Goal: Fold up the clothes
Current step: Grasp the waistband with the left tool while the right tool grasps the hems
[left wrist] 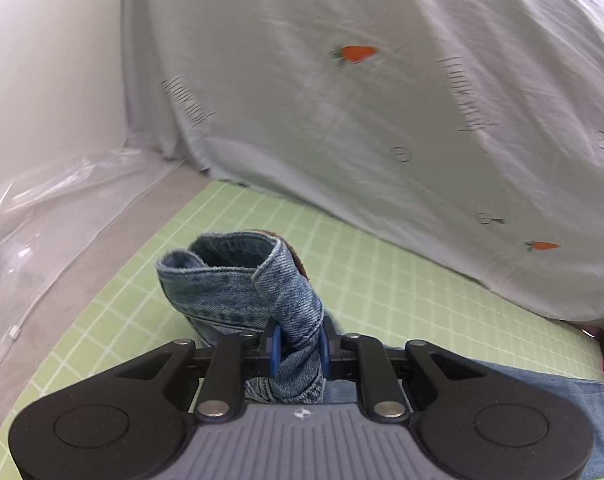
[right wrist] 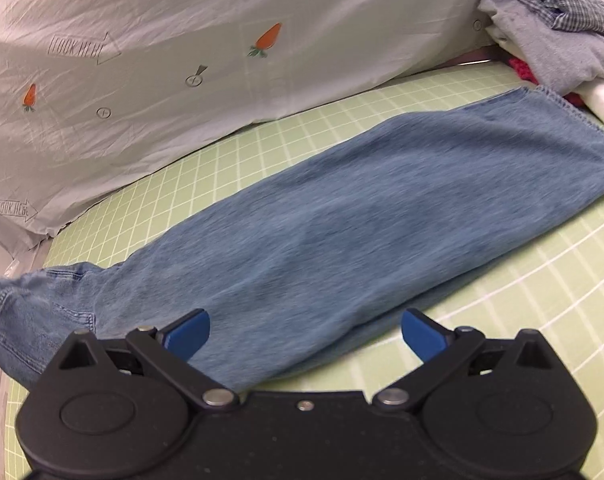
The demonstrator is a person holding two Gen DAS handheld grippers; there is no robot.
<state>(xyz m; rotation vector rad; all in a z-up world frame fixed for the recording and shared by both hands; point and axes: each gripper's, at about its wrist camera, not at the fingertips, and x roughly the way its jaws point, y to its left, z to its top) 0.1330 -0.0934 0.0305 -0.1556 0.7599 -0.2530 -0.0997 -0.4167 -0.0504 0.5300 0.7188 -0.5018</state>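
A pair of blue jeans [right wrist: 341,208] lies stretched across the green grid mat [right wrist: 521,280], legs running toward the far right. In the left wrist view my left gripper [left wrist: 300,346] is shut on a bunched fold of the jeans' waistband [left wrist: 238,280], which stands up off the mat [left wrist: 361,264] in front of the blue pads. In the right wrist view my right gripper [right wrist: 305,330] stands open just above the near edge of the jeans, nothing between its blue fingers [right wrist: 188,330].
A light grey sheet with carrot prints [right wrist: 162,60] drapes behind the mat. A pile of other clothes [right wrist: 549,32] sits at the far right corner. Clear plastic film [left wrist: 34,208] covers the surface left of the mat.
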